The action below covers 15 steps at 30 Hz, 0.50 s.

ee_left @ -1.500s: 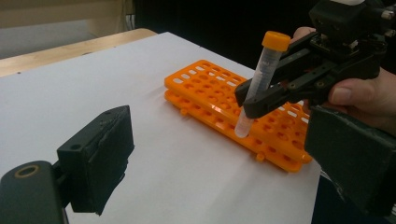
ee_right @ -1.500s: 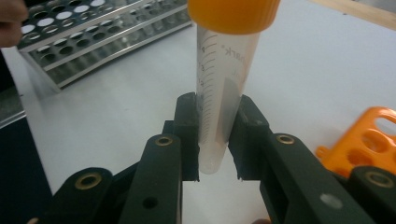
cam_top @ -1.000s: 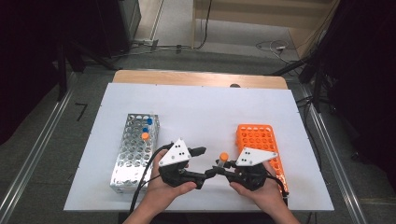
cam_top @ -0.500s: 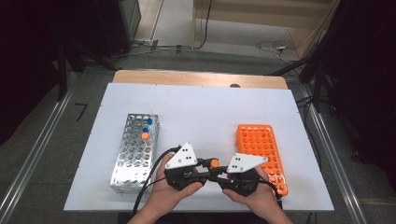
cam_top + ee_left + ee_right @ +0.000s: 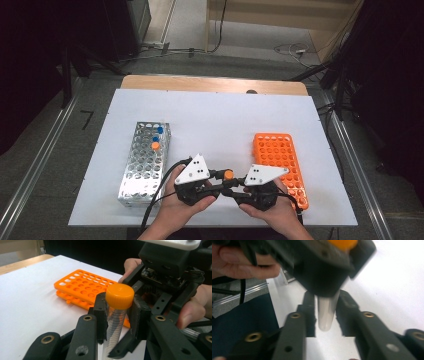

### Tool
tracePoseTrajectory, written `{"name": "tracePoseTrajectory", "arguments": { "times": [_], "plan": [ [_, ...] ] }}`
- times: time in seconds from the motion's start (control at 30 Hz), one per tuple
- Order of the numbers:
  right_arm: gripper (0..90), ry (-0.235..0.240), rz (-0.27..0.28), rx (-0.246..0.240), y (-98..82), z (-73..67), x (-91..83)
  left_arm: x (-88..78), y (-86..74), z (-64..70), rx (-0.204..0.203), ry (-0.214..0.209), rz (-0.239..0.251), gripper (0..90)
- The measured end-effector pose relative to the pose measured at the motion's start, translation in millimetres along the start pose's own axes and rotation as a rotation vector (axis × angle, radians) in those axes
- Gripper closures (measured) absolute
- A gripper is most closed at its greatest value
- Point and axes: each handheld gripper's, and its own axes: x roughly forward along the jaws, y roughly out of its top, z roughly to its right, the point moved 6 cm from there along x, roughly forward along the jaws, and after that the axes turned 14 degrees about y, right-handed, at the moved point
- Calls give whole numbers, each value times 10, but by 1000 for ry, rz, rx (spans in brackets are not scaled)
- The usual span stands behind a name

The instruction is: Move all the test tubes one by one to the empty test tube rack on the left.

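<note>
From above, my two claws meet at the table's near edge between the metal rack (image 5: 145, 161) and the orange rack (image 5: 281, 165), sharing one orange-capped tube (image 5: 228, 175). Along my left claw (image 5: 117, 315), the jaws have just closed and now clamp the tube (image 5: 115, 315) under its cap, upright, taking over. Along my right claw (image 5: 325, 312), the jaws have just been opening, so the tube's rounded bottom (image 5: 325, 315) hangs between them with a gap either side.
</note>
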Motion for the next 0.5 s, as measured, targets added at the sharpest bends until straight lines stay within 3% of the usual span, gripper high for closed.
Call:
{"name": "tracePoseTrajectory", "arguments": {
  "times": [0.27,0.5],
  "plan": [
    [317,-17,31,6,-35,58,-169,-163,25,-207,-28,64,20,708],
    [137,-74,63,43,-111,209,-374,-354,23,-458,-58,143,41,708]
  ]
}}
